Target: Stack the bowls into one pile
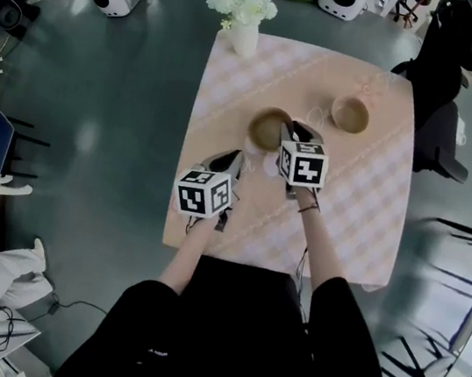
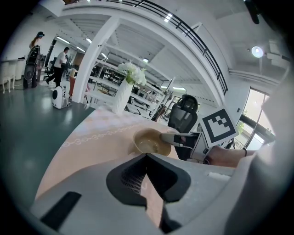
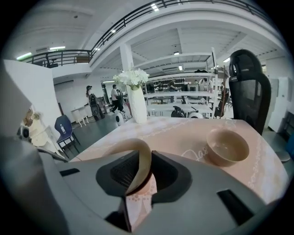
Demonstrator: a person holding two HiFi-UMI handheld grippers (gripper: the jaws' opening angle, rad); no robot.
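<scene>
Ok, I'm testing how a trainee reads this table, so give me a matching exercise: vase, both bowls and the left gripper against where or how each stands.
1 vase
2 nearer bowl
3 farther bowl
4 left gripper

a rim between the right gripper's jaws
b nothing between its jaws
c holds white flowers
d alone on the tablecloth

Pairs: 1-c, 2-a, 3-d, 4-b

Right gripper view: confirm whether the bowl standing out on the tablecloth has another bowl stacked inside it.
No, the far bowl stands alone on the tablecloth, and its inside is visibly empty.
</scene>
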